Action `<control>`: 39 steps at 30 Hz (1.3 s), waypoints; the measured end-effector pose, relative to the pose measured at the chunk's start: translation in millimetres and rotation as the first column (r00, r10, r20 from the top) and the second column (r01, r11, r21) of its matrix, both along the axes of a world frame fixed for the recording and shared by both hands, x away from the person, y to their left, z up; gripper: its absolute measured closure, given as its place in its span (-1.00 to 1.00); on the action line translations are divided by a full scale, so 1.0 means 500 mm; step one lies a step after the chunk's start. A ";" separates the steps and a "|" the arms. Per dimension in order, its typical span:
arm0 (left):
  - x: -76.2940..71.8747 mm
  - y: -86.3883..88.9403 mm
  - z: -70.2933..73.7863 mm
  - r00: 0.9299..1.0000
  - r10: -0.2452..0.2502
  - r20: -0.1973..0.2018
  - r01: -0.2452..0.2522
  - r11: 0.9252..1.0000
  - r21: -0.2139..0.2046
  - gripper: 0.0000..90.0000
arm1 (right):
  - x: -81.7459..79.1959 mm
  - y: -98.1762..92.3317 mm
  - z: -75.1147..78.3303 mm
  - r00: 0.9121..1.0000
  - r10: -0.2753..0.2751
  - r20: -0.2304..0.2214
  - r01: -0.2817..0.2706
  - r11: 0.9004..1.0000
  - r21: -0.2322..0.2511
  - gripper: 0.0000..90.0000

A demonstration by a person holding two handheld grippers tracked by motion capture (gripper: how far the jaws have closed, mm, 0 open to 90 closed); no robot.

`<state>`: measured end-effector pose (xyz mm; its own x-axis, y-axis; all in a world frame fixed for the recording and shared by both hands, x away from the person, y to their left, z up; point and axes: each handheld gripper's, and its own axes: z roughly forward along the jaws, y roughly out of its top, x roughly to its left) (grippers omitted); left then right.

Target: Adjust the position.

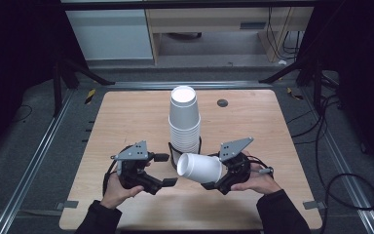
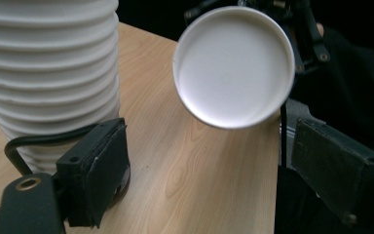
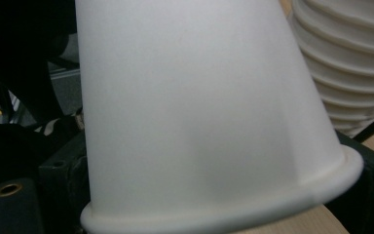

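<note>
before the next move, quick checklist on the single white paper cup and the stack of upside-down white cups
1. Single white paper cup gripped at its rim end by the right gripper, lying sideways with its base toward the left gripper: ok.
2. Cup clear of the light wooden table: ok.
3. Stack of upside-down white cups upright in its black wire holder: ok.
4. Left gripper open, nothing between its jaws: ok.
5. Pad contact on the cup's rim: cannot tell, the cup hides it.
6. Left gripper's near pad close to the stack; whether touching: cannot tell.
</note>
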<state>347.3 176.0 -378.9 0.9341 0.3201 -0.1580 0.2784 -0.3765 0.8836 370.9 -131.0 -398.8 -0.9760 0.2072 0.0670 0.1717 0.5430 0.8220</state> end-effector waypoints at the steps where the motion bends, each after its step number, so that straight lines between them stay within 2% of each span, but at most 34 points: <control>1: 0.000 -0.001 -0.002 1.000 -0.001 0.001 0.001 1.000 0.011 -0.71 | 0.003 0.000 0.003 1.000 -0.001 0.008 0.001 1.000 -0.017 -0.79; 7: 0.001 -0.009 -0.021 1.000 -0.006 -0.013 0.007 0.996 0.085 -0.73 | 0.013 0.010 0.014 0.999 0.014 0.038 -0.011 0.996 -0.084 -0.79; 9: 0.002 -0.012 -0.028 1.000 -0.009 -0.021 0.011 0.995 0.095 -0.73 | 0.015 0.015 0.014 0.999 0.020 0.043 -0.016 0.995 -0.102 -0.79; 15: 0.004 -0.024 -0.041 0.999 -0.028 -0.026 0.032 0.986 0.161 -0.75 | 0.016 0.035 0.006 0.998 0.049 0.050 -0.040 0.985 -0.167 -0.79; 23: 0.005 -0.037 -0.046 0.998 -0.050 -0.034 0.056 0.980 0.193 -0.76 | 0.010 0.069 -0.001 0.994 0.094 0.055 -0.080 0.971 -0.224 -0.79; 28: 0.007 -0.043 -0.047 0.997 -0.060 -0.038 0.067 0.975 0.214 -0.76 | 0.008 0.091 -0.013 0.991 0.122 0.056 -0.103 0.958 -0.268 -0.79; 32: 0.011 -0.049 -0.052 0.996 -0.066 -0.054 0.077 0.970 0.230 -0.76 | 0.005 0.104 -0.018 0.990 0.133 0.053 -0.113 0.954 -0.278 -0.79; 39: 0.014 -0.055 -0.056 0.995 -0.068 -0.068 0.082 0.967 0.241 -0.71 | 0.003 0.117 -0.025 0.988 0.142 0.054 -0.119 0.947 -0.297 -0.79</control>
<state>354.1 148.3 -407.0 0.9483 0.2850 -0.1395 0.2900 -0.5997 0.7458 372.2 -72.7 -411.3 -0.9957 0.0774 -0.0503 0.0284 0.7749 0.6315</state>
